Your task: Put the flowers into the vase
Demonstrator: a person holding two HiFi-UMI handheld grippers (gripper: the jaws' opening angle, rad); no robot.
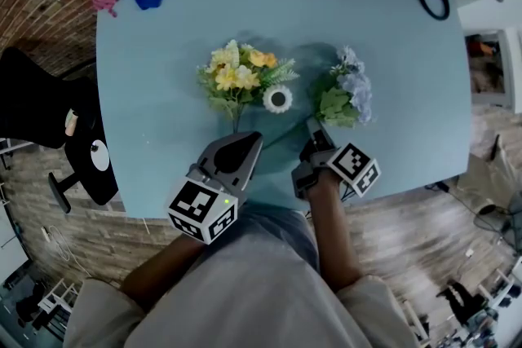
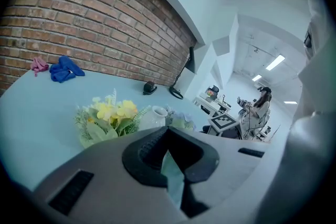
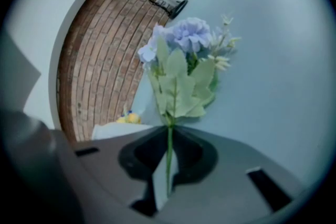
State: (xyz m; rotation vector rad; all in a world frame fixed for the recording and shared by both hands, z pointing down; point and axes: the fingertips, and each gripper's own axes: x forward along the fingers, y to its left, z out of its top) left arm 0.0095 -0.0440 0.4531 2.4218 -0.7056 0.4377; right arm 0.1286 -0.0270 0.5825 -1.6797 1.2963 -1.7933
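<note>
My right gripper is clamped on the thin green stem of the blue flowers, which sit just right of centre in the head view. The white vase stands at centre on the blue table, between them and the yellow flowers. My left gripper, below the yellow bunch, is pinched shut on nothing.

The 2 claws angle forward and down, side by side: left claw jaws together, right claw jaws clamped on a stem.
</note>
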